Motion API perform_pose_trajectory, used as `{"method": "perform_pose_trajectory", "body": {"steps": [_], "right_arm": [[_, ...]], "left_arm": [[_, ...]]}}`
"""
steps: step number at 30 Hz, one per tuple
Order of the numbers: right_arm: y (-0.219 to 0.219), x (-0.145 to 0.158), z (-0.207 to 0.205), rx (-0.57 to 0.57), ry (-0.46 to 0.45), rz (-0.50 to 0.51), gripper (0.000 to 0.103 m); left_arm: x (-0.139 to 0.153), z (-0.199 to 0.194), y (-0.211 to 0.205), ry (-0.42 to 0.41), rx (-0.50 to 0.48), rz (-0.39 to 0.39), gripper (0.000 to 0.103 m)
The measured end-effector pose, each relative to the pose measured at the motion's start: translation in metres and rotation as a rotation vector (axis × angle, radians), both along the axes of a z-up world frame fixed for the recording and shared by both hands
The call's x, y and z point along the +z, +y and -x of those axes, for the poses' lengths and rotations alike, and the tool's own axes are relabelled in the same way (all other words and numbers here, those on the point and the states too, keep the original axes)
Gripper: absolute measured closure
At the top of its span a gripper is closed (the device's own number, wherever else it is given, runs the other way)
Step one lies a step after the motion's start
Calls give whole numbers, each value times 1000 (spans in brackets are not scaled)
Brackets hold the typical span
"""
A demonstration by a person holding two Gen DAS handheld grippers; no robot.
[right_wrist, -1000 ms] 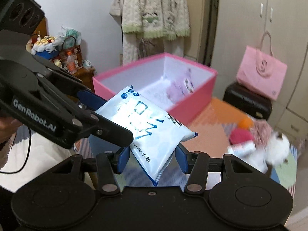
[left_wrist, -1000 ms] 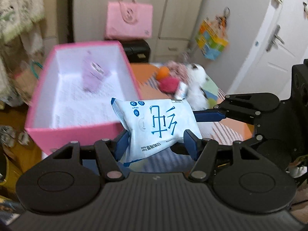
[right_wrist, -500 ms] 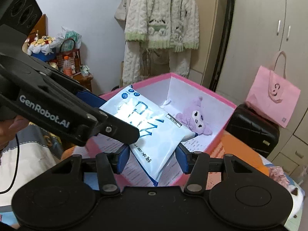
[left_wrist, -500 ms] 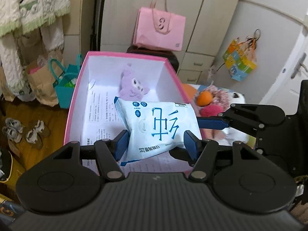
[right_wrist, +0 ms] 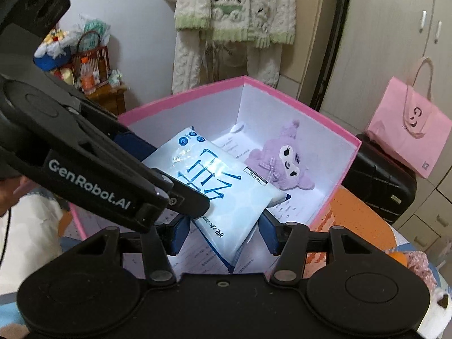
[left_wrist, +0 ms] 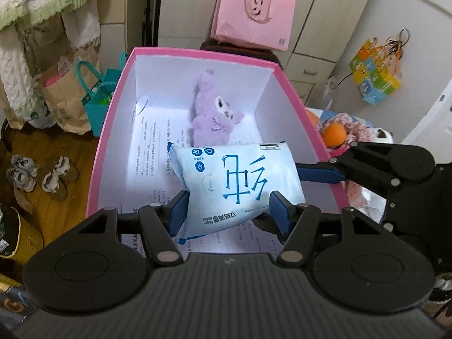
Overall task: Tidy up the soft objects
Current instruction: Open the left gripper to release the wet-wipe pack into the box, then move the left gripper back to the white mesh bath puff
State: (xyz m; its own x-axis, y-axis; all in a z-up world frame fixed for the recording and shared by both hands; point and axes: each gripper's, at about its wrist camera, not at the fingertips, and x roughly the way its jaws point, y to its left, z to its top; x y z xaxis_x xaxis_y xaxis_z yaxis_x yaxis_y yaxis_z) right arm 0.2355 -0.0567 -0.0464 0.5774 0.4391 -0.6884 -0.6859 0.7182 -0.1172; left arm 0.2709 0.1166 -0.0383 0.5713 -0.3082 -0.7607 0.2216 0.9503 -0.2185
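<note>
A white-and-blue tissue pack (left_wrist: 237, 180) hangs over the open pink box (left_wrist: 107, 118), gripped from two sides. My left gripper (left_wrist: 228, 212) is shut on its near end. My right gripper (right_wrist: 223, 230) is shut on its other end; the pack also shows in the right wrist view (right_wrist: 220, 186). A purple plush toy (left_wrist: 214, 115) lies inside the box at the far end, and shows in the right wrist view (right_wrist: 282, 161). The box floor is lined with printed paper (left_wrist: 152, 147).
More soft things lie right of the box: an orange ball (left_wrist: 334, 134), a floral cloth (left_wrist: 353, 124) and a panda plush (left_wrist: 381, 135). A pink paper bag (left_wrist: 254, 17) stands on a black case (right_wrist: 378, 180) behind. Bags (left_wrist: 93, 99) and shoes (left_wrist: 39, 172) sit on the floor at left.
Both grippers have carried the tissue pack from beside the box to over its inside and lowered it toward the floor. The grip has not changed.
</note>
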Motion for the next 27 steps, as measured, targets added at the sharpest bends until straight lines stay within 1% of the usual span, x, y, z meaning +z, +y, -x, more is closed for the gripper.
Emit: {"method": "perform_pose_trajectory", "body": {"steps": [1, 2, 4, 6, 7, 8, 11, 17, 23, 27], "right_arm": [[3, -1, -2, 5, -1, 18, 43], [5, -1, -3, 7, 1, 34, 43], [10, -2, -5, 17, 9, 58, 43], [12, -1, -5, 19, 8, 69, 42], [13, -1, -4, 23, 6, 76, 40], [13, 1, -2, 30, 4, 85, 40], [9, 6, 4, 42, -8, 86, 38], [0, 18, 15, 43, -8, 65, 38], [-10, 38, 32, 62, -40, 42, 38], [-20, 49, 48, 65, -67, 40, 38]], "left_arm": [[-1, -2, 1, 8, 2, -3, 43], [-1, -3, 2, 14, 9, -9, 40], [-1, -4, 7, 7, 32, -23, 39], [3, -1, 10, -9, 28, -8, 39], [5, 0, 11, -13, 25, -9, 37], [7, 4, 12, -23, 26, -19, 33], [16, 14, 10, -57, 7, -50, 31], [33, 31, 5, -71, -30, -59, 31], [53, 56, 2, -109, -28, -71, 29], [70, 77, -5, -132, -60, -73, 26]]}}
